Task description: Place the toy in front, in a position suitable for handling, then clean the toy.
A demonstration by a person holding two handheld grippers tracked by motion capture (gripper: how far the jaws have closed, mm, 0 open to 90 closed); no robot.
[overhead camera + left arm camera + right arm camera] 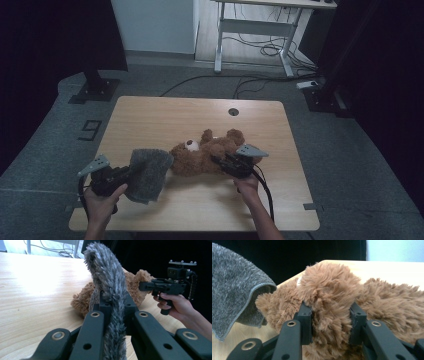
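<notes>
A brown teddy bear (200, 152) lies on its back in the middle of the wooden table (165, 115). My right gripper (218, 161) is shut on one of its limbs; in the right gripper view the brown fur (329, 302) bulges between the two pads. My left gripper (131, 175) is shut on a grey fluffy cloth (147, 172), held up off the table just left of the bear. In the left gripper view the cloth (110, 290) stands upright between the jaws, with the bear (85, 300) behind it and the other gripper (160, 286) in a hand at right.
A round cable hole (233, 111) sits near the table's far edge. Beyond the table stand a white desk frame (250, 30) with loose cables (260, 50) on the floor, and black stand bases (95, 90) at both sides.
</notes>
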